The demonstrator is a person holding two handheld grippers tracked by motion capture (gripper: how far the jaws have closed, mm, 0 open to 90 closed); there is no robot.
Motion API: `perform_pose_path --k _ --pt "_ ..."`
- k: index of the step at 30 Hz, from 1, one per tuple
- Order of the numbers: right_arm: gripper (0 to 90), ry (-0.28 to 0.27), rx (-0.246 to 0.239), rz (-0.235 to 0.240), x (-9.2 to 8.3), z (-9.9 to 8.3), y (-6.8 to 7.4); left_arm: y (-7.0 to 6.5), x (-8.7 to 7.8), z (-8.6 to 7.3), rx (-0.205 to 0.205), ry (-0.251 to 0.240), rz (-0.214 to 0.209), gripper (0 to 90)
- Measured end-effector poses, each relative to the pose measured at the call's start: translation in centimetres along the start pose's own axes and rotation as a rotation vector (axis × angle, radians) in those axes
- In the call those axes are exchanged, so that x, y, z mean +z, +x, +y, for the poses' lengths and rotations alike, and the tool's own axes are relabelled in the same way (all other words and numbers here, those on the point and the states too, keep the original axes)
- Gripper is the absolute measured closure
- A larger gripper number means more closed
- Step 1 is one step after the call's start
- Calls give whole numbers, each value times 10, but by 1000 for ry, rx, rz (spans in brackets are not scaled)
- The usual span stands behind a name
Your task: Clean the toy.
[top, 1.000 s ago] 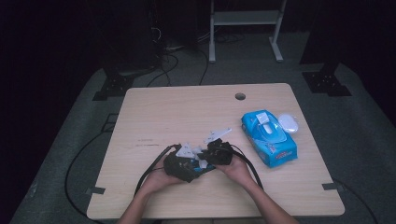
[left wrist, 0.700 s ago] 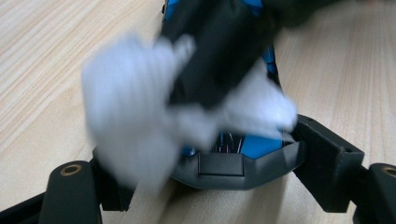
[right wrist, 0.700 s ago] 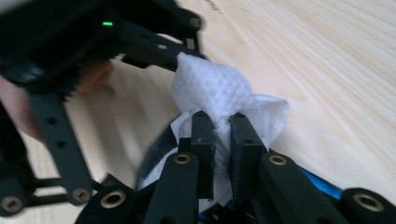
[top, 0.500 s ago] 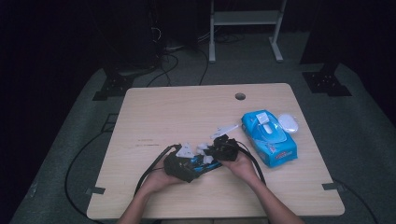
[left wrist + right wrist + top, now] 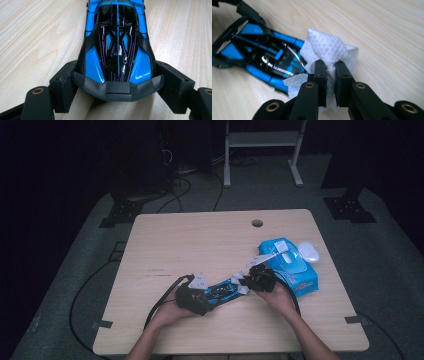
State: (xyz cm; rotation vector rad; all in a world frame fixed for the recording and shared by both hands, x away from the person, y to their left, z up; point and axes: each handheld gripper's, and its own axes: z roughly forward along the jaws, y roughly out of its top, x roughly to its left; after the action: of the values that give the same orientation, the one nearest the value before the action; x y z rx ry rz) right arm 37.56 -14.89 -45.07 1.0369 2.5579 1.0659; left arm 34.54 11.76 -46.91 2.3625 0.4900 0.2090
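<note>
- The right claw [image 5: 248, 276] has slid toward frame right, pinching a white wipe [image 5: 329, 50] tight to rub the car.
- The left claw [image 5: 117, 85] clamps the blue toy car [image 5: 117, 45] steady on the table [image 5: 200, 240].

On the desk [image 5: 200, 240], near my front edge, a toy car [image 5: 222, 290] lies lengthwise between my two grippers. My left gripper [image 5: 192, 297] sits at its left end, jaws on either side of the car's body [image 5: 117, 50]. My right gripper [image 5: 260, 276] sits at the car's right end, jaws pinching a tissue [image 5: 328, 50] that rests against the car [image 5: 262, 55]. Just right of that gripper lies a wipes pack [image 5: 292, 265], and a mouse [image 5: 308, 252] touches the pack's far right side. A hole [image 5: 257, 223] sits near the desk's far edge.
</note>
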Motion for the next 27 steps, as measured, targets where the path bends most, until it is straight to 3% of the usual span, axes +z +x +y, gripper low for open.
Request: perform_pose_path --k 2,6,10,12,16,19,22,23,27 --pt "797 7 -17 14 -3 0 2 0 0 0 -1 -2 -1 239" --pt "627 -10 -2 66 -1 1 0 0 0 0 2 2 -1 239" --pt "603 -33 31 80 4 4 0 0 1 1 2 1 -1 239" --pt "616 -38 28 80 10 9 5 0 1 1 3 3 -2 239" --pt "783 -38 -23 42 16 19 13 0 1 1 5 8 -1 239" --pt "806 -26 -9 39 18 23 13 0 1 1 3 4 -3 239" --pt "809 -26 -16 70 23 30 19 0 2 2 5 6 0 240" --pt "811 -30 -58 88 30 36 30 0 2 2 5 12 2 239" --pt "813 -24 -86 81 35 41 37 0 1 1 -2 6 -1 240"
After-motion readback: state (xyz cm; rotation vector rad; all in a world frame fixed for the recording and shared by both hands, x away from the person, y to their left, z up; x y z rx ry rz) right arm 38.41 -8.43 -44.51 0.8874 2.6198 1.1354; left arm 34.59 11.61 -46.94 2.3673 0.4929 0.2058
